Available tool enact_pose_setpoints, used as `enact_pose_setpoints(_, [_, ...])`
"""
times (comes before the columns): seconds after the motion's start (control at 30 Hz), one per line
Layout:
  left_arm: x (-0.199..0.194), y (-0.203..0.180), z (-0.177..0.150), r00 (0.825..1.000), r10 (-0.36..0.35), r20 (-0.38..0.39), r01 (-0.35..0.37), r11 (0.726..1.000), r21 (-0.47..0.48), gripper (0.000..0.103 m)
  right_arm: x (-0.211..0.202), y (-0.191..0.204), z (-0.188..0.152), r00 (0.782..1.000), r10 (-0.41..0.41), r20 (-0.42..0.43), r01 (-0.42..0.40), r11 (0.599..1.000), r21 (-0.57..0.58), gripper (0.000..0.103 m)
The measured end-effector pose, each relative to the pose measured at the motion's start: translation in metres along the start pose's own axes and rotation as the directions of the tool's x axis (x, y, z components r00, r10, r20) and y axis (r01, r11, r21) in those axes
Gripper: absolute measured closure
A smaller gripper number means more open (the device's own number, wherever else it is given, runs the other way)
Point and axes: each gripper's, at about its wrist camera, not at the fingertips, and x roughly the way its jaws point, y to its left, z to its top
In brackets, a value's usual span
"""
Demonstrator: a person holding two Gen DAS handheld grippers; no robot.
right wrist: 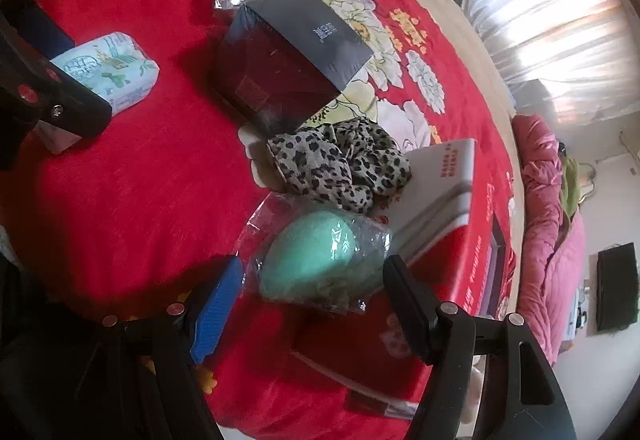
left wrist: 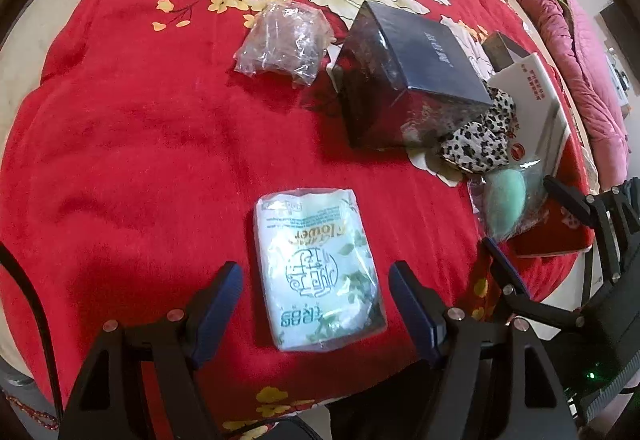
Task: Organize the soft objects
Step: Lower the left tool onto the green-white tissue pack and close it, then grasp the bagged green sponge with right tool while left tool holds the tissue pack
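Straddling the tissue pack point(left wrist: 320, 272) with left gripper point(left wrist: 316, 296) spread — slippery wrap could skid. Spread too, right gripper point(right wrist: 312, 288) — crinkly bag around green sponge point(right wrist: 316, 260) might slide free.

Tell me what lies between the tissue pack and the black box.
Only bare red blanket separates the tissue pack from the black box, seen from the left wrist.

Plush red blanket point(left wrist: 140, 160); glossy plastic-wrapped tissue pk point(left wrist: 318, 268).
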Motion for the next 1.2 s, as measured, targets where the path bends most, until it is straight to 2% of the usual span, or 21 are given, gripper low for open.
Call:
enact_pose_setpoints(0.1, [0.003,0.001,0.002,1.000,0.001,-0.003,-0.001,1.000,-0.003,0.028,0.008,-0.001,0.003,1.000,0.004,-0.009,-0.004,1.000,0.002,0.040])
enact_pose_setpoints(0.27, [0.011,0.000,0.004,1.000,0.013,-0.009,-0.013,1.000,0.003,0.028,0.014,-0.004,0.007,1.000,0.015,0.005,-0.015,1.000,0.023,0.042])
enact_pose_setpoints(0.33, [0.013,-0.001,0.003,1.000,0.021,-0.010,-0.021,1.000,0.006,0.028,0.015,-0.006,0.008,1.000,0.027,0.015,-0.028,0.999,0.041,0.048])
enact_pose_setpoints(0.5, [0.018,-0.002,0.001,0.999,0.050,-0.009,-0.050,0.999,0.019,0.029,0.011,-0.012,0.008,0.998,0.049,0.046,-0.052,0.996,0.076,0.057])
enact_pose_setpoints(0.53, [0.019,-0.003,0.001,0.998,0.063,-0.008,-0.063,0.998,0.021,0.031,0.009,-0.015,0.007,0.997,0.052,0.055,-0.057,0.995,0.087,0.060])
enact_pose_setpoints(0.57, [0.019,-0.005,0.000,0.997,0.076,-0.004,-0.076,0.997,0.028,0.037,0.006,-0.019,0.006,0.996,0.063,0.066,-0.069,0.992,0.106,0.060])
enact_pose_setpoints(0.6, [0.019,-0.007,0.001,0.996,0.086,0.001,-0.086,0.996,0.039,0.050,0.003,-0.019,0.005,0.995,0.071,0.072,-0.079,0.990,0.119,0.063])
enact_pose_setpoints(0.67, [0.017,-0.008,0.001,0.995,0.097,0.010,-0.097,0.994,0.044,0.053,-0.003,-0.025,0.003,0.992,0.085,0.090,-0.098,0.984,0.152,0.073])
enact_pose_setpoints(0.7, [0.017,-0.008,0.002,0.996,0.092,0.009,-0.092,0.995,0.041,0.056,-0.007,-0.030,0.001,0.990,0.095,0.109,-0.113,0.978,0.177,0.084])
enact_pose_setpoints(0.8, [0.014,-0.005,0.002,0.997,0.074,0.015,-0.074,0.997,0.029,0.058,-0.014,-0.047,-0.002,0.975,0.160,0.157,-0.198,0.943,0.267,0.087])
enact_pose_setpoints(1.0, [0.007,0.002,0.000,0.999,0.044,0.021,-0.044,0.999,0.005,0.058,-0.007,-0.059,-0.008,0.958,0.237,0.162,-0.280,0.895,0.348,0.087])
enact_pose_setpoints(1.07, [0.009,0.002,0.003,0.999,0.035,0.020,-0.035,0.999,-0.001,0.058,-0.008,-0.059,-0.006,0.953,0.255,0.164,-0.298,0.888,0.349,0.074])
enact_pose_setpoints(1.13, [0.007,0.004,0.001,0.999,0.026,0.020,-0.026,1.000,0.000,0.058,-0.009,-0.057,-0.004,0.957,0.249,0.151,-0.286,0.896,0.339,0.053])
enact_pose_setpoints(1.2, [0.006,0.002,0.000,1.000,0.020,0.021,-0.020,1.000,0.002,0.058,-0.007,-0.051,0.003,0.966,0.228,0.118,-0.255,0.915,0.314,0.046])
